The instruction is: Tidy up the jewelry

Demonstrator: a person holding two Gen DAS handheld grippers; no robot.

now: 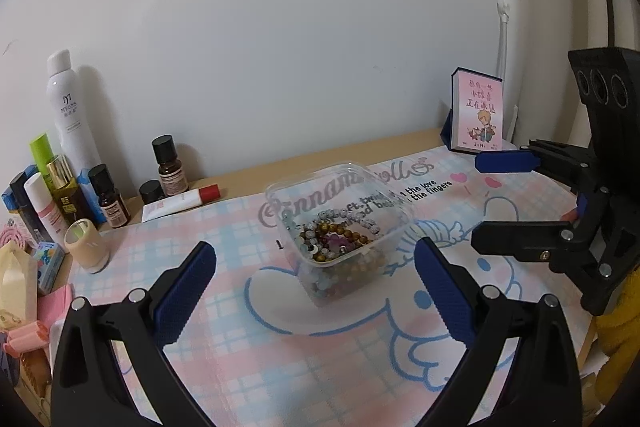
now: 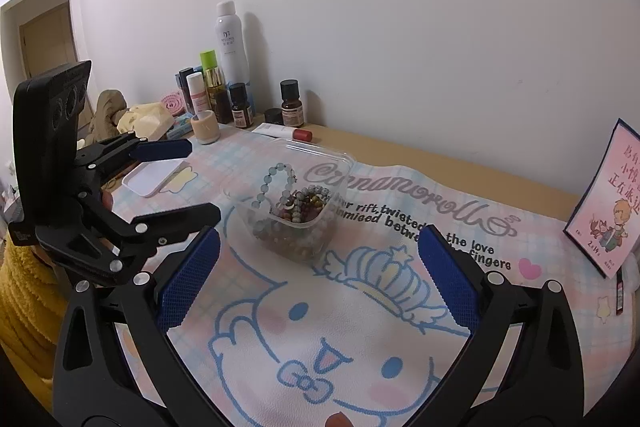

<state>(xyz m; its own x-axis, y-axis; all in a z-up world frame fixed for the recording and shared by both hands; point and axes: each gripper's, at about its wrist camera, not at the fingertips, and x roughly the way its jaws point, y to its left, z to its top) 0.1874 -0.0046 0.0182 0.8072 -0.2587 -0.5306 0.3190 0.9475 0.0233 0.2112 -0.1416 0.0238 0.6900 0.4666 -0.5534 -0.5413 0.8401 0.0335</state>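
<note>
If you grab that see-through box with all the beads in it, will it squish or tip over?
The clear plastic box looks thin-walled, so it would probably flex if squeezed hard. Its beaded bracelets sit low, likely steadying it. One pale bracelet leans up the wall and may flop or slide out if tilted. The box could slide on the mat.

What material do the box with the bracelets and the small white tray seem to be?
Box: thin clear glossy plastic; mat print and bracelets show through it. Tray: opaque white, smooth, probably plastic, though ceramic is possible.
</note>
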